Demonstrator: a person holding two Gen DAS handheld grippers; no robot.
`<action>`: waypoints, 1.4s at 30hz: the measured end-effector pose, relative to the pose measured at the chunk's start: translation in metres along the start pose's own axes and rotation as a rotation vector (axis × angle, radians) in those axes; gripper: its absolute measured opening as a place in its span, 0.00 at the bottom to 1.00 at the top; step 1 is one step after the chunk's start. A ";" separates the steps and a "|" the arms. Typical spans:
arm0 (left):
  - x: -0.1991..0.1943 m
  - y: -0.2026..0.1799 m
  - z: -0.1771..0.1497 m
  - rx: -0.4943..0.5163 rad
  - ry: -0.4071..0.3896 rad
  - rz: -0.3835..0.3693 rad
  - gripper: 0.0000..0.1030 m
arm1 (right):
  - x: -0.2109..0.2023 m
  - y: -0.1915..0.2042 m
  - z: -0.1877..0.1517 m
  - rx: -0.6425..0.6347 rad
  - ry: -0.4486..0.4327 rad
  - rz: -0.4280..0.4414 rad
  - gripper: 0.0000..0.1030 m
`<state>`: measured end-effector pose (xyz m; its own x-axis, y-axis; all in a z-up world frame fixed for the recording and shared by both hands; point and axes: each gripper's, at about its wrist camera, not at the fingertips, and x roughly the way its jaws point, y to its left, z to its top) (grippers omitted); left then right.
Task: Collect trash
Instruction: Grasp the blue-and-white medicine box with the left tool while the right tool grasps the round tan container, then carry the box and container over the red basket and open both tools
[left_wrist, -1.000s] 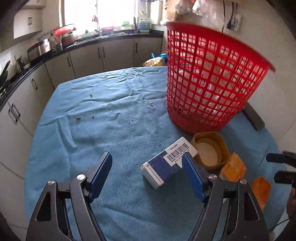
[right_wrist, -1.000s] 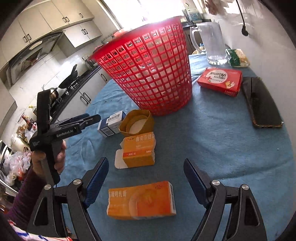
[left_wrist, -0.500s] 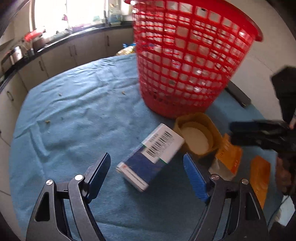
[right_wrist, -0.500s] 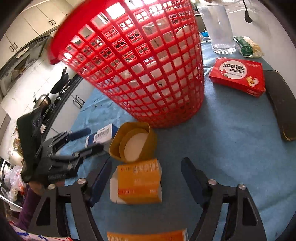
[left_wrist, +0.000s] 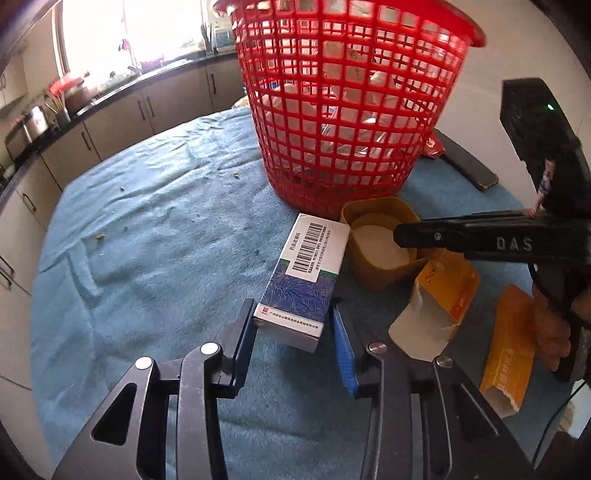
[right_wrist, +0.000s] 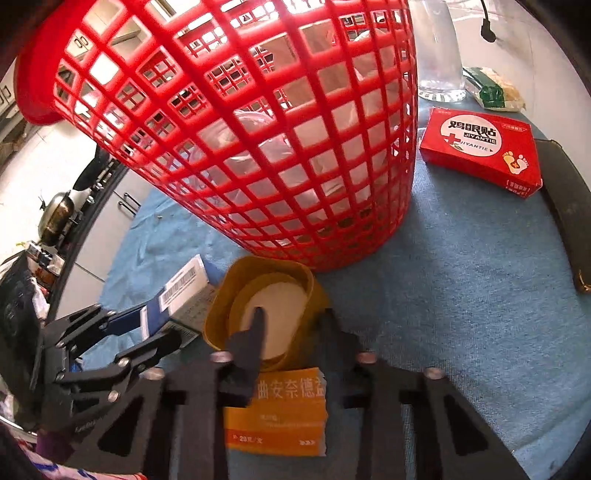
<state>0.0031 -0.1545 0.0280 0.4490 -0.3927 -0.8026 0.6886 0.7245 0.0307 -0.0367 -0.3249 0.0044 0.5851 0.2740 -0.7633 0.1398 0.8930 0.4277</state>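
A red mesh basket (left_wrist: 351, 99) stands on the blue cloth, holding clear plastic and paper; it also fills the right wrist view (right_wrist: 258, 122). My left gripper (left_wrist: 293, 332) is shut on the near end of a blue-and-white box with a barcode (left_wrist: 308, 273), which rests on the cloth; the box also shows in the right wrist view (right_wrist: 177, 295). My right gripper (right_wrist: 291, 325) is shut on the wall of a yellow paper cup (right_wrist: 266, 310), one finger inside it. The cup (left_wrist: 376, 240) lies beside the basket's base.
Two orange boxes (left_wrist: 447, 291) (left_wrist: 513, 343) lie right of the cup; one lies under my right gripper (right_wrist: 277, 413). A red box (right_wrist: 480, 147), a dark flat phone-like object (right_wrist: 569, 206) and a glass jug (right_wrist: 436, 48) sit behind. Crumbs (left_wrist: 98, 238) dot the cloth.
Both grippers have moved forward and closed. The left one has closed on the barcode box, the right one on the yellow cup's wall.
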 end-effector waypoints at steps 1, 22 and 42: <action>-0.004 -0.003 -0.002 0.002 -0.006 0.010 0.37 | 0.000 0.000 -0.001 0.001 0.002 -0.001 0.20; -0.115 -0.038 -0.020 -0.074 -0.174 0.070 0.37 | -0.102 0.001 -0.031 -0.058 -0.177 0.046 0.06; -0.181 -0.078 0.002 -0.044 -0.274 0.115 0.37 | -0.197 -0.022 -0.055 -0.059 -0.331 0.051 0.06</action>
<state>-0.1306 -0.1407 0.1718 0.6637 -0.4410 -0.6042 0.6016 0.7947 0.0809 -0.1996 -0.3791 0.1189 0.8192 0.1969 -0.5387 0.0626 0.9029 0.4252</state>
